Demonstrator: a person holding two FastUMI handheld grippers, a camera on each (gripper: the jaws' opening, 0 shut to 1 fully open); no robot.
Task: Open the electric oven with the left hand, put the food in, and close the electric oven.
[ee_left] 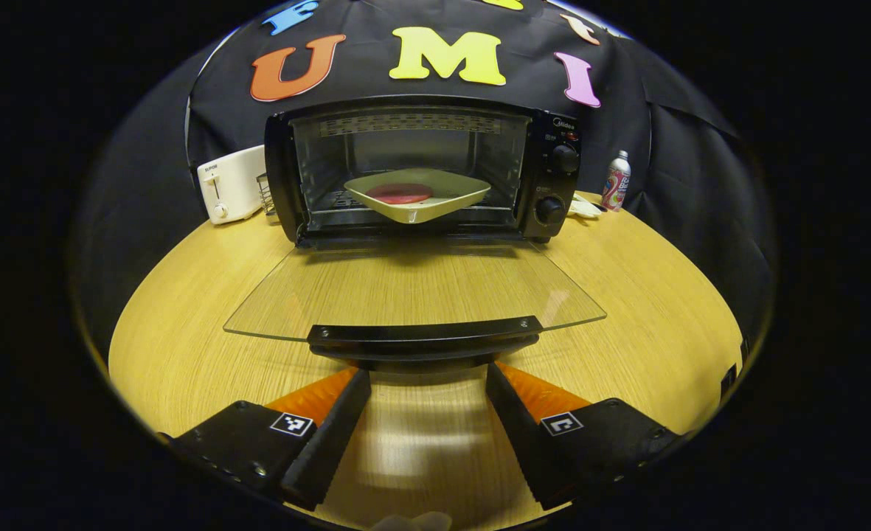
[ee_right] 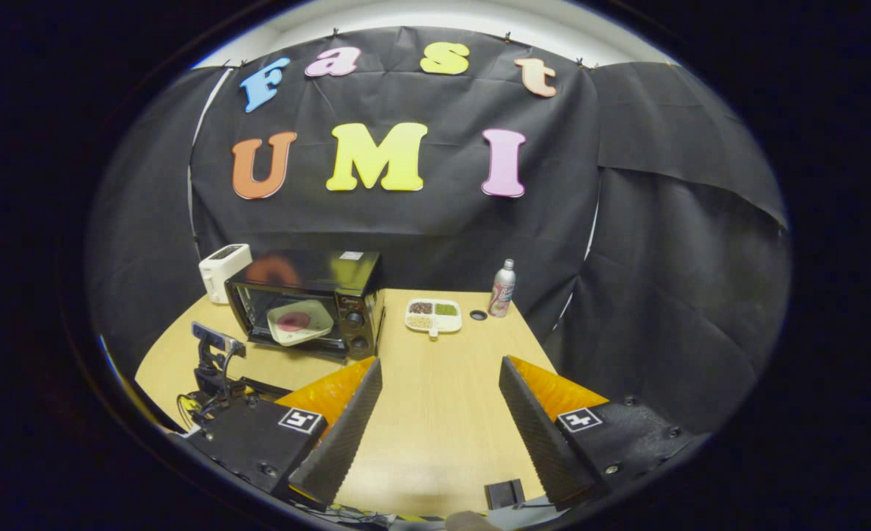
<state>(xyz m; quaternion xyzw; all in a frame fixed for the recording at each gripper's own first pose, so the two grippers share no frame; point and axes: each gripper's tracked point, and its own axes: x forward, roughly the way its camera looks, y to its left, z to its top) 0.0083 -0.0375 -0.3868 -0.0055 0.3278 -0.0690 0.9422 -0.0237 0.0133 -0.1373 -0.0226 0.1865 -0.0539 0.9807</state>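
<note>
The oven [ee_left: 420, 169] stands on the worktop [ee_left: 649, 295] with its glass door [ee_left: 413, 287] folded down flat, and the plate of food [ee_left: 417, 195] sits inside it. The left tool [ee_left: 428, 402] is spread just before the door's handle [ee_left: 424, 335], touching nothing. The right tool [ee_right: 439, 413] is spread too, well right of the oven.

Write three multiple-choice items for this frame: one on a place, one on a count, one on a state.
1. Where is the plate with the food?
A. on the table in front of the oven
B. inside the oven
C. on top of the toaster

2. How many control knobs show on the oven front?
A. two
B. four
C. none

3. How does the oven door stand?
A. shut
B. half raised
C. folded down fully open

Answers: 1 B, the plate rests on the rack inside the cavity. 2 A, two knobs sit one above the other on the right panel. 3 C, the glass door lies flat over the table, its handle just ahead of the open left hand-held gripper.
</note>
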